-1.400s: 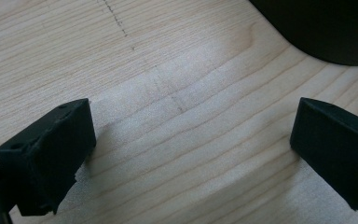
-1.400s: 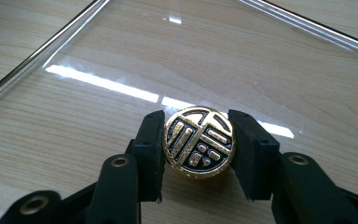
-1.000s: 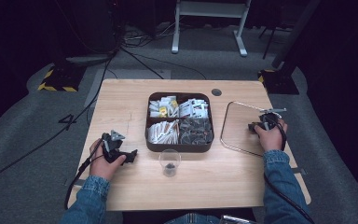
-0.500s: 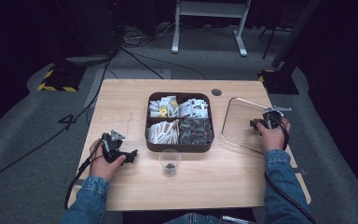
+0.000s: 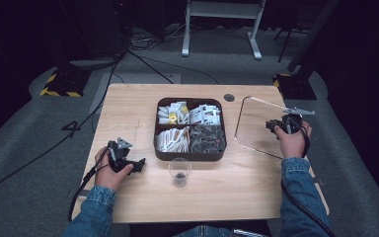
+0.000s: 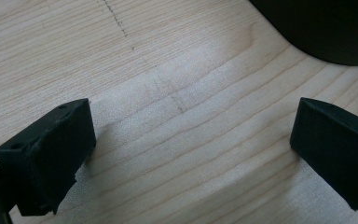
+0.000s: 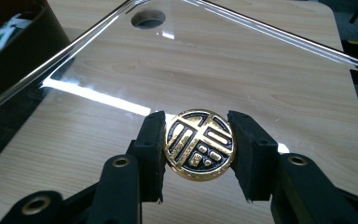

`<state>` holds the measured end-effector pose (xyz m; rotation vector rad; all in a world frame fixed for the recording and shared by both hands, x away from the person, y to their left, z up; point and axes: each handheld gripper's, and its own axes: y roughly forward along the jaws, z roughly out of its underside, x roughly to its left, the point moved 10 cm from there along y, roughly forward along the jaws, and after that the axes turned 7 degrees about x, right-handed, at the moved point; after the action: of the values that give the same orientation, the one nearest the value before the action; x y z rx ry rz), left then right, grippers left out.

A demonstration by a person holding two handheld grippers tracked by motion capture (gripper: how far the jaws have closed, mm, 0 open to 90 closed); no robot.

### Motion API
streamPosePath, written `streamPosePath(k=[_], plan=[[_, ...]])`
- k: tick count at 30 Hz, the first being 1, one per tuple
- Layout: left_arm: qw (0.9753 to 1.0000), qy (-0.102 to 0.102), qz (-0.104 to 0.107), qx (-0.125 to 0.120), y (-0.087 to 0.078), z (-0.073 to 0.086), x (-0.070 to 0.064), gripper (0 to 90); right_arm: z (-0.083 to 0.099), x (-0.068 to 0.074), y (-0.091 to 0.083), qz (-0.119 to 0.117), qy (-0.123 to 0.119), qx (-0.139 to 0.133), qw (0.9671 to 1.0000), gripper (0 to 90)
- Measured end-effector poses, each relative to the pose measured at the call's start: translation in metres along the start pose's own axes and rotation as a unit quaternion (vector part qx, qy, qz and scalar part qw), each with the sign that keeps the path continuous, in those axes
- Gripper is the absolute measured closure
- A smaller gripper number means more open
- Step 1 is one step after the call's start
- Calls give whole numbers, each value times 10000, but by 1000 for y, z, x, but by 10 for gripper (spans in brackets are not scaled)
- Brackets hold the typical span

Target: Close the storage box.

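A clear square lid (image 5: pixel 254 123) with a round gold-and-black knob (image 7: pixel 199 143) stands tilted at the right of the table, its left edge low by the box. My right gripper (image 7: pixel 198 140) is shut on that knob, seen from above at the lid's right side (image 5: pixel 276 124). A dark brown box (image 5: pixel 190 154) with compartments full of paper packets sits mid-table, uncovered. My left gripper (image 5: pixel 137 165) rests on the wood left of the box, open, with bare wood between its jaws (image 6: pixel 191 140).
A small clear glass (image 5: pixel 179 170) with something dark at its bottom stands just in front of the box. A round cable hole (image 5: pixel 229 97) lies behind the lid. The box's corner (image 6: pixel 326 28) is close ahead of my left gripper. Cables lie on the floor.
My right gripper has raised the lid by its knob, so the lid now tilts instead of lying flat. The left gripper has stayed put.
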<state>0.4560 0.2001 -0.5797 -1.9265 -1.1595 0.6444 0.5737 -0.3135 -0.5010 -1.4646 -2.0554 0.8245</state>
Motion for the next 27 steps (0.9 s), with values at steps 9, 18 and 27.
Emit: streamPosePath(k=[9,18,27], plan=[[10000,12,-3,3,0,0,0,4,-13,8,-14,-82,-29,-248,9997,587],[10000,11,-3,2,0,0,0,5,-23,15,-27,-154,0,-473,9988,587],[10000,11,-2,2,0,0,0,4,-34,32,-41,-340,-124,-648,9972,588]])
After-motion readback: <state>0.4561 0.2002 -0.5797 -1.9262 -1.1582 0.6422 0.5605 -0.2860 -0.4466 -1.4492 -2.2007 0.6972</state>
